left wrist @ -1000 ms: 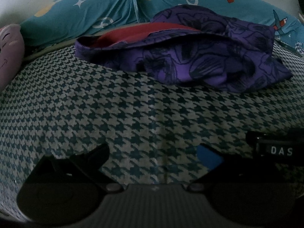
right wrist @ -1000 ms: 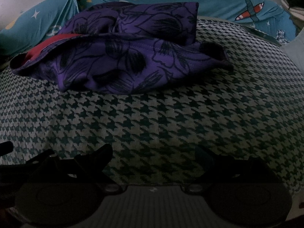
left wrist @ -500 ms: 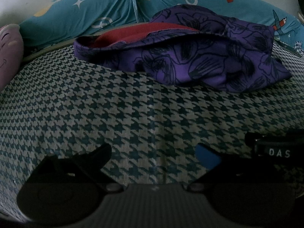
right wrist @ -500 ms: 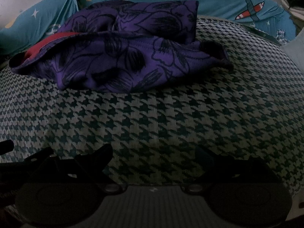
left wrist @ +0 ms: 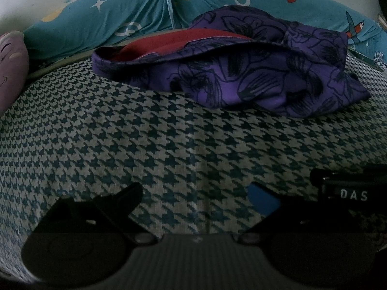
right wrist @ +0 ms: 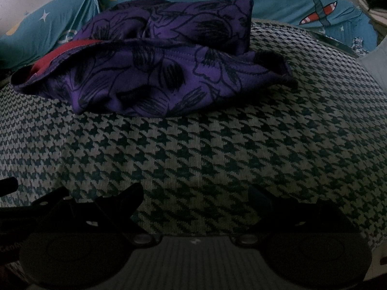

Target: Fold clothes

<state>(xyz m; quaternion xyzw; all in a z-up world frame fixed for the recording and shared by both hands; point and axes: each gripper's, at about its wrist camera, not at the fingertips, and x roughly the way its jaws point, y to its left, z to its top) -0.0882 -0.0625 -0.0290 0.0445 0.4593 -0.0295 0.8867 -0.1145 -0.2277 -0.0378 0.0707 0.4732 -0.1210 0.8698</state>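
Hovering both grippers, left gripper (left wrist: pixel 196 193) and right gripper (right wrist: pixel 196 191), fingers apart and empty, we worried the rumpled purple garment (right wrist: pixel 154 77) might bunch if pinched through several layers.

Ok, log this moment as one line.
phase: approach | left gripper: open, empty | right gripper: open, empty | purple garment: crumpled, untouched

Your left gripper (left wrist: pixel 196 194) hangs with its fingers spread wide over the houndstooth blanket (left wrist: pixel 121 145), gripping nothing. At one o'clock lies the purple garment (left wrist: pixel 254 77), crumpled, red lining showing. Beyond it sits a teal pillow (left wrist: pixel 135 17); at ten o'clock, a lilac cushion (left wrist: pixel 11 67).
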